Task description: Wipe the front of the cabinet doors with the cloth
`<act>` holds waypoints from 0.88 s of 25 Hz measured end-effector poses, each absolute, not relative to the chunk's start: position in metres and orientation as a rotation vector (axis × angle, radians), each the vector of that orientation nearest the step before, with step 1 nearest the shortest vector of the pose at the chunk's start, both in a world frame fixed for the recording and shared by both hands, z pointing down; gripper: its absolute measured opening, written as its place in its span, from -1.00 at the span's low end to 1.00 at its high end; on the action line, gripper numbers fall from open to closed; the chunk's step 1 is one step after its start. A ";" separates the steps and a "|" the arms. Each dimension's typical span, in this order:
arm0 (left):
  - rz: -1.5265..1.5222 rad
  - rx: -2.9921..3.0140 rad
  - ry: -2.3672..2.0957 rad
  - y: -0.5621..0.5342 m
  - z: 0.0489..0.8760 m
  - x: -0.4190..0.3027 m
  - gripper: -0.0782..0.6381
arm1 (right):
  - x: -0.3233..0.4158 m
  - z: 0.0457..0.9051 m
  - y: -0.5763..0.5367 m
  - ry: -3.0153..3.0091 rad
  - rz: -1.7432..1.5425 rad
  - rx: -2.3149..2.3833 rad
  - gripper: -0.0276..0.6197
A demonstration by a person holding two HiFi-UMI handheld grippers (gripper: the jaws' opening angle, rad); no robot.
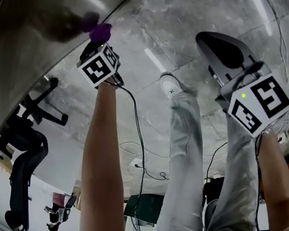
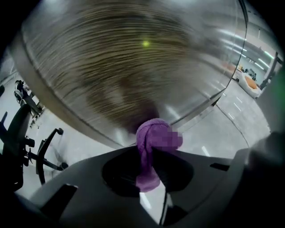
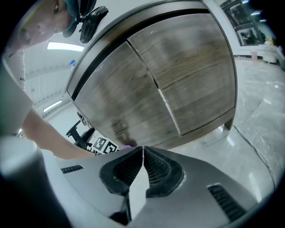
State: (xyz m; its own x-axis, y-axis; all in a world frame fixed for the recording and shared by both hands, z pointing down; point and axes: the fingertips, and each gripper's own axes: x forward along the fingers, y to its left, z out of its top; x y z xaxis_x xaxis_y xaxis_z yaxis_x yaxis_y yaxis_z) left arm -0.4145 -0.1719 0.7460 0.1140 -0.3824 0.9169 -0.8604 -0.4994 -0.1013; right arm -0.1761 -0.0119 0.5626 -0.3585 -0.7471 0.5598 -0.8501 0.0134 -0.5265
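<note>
My left claw is clamped on the purple cloth. The cloth bunches out past the tips and sits against the wood-grain cabinet door, low down near its bottom edge. My right claw has its jaws pressed together with nothing between them. It hangs well back from the cabinet, over the grey floor, to the right of the left claw.

Purple cloth: bunched, lower centre of frame, pressed against door front. Cabinet doors: grey-brown wood grain, closed.
</note>
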 end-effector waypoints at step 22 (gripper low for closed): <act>0.877 1.985 -1.397 -0.061 0.576 -0.528 -0.55 | -0.248 0.473 0.023 -2.206 1.181 1.656 -0.82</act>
State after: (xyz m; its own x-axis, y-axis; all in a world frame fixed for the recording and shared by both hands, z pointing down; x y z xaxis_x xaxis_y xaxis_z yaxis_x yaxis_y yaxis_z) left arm -0.5277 -0.0609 0.5760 0.2457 -0.5880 0.7706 -0.9496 -0.3055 0.0697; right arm -0.2484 0.0233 0.4731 -0.3840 -0.7521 0.5356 -0.8628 0.0857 -0.4982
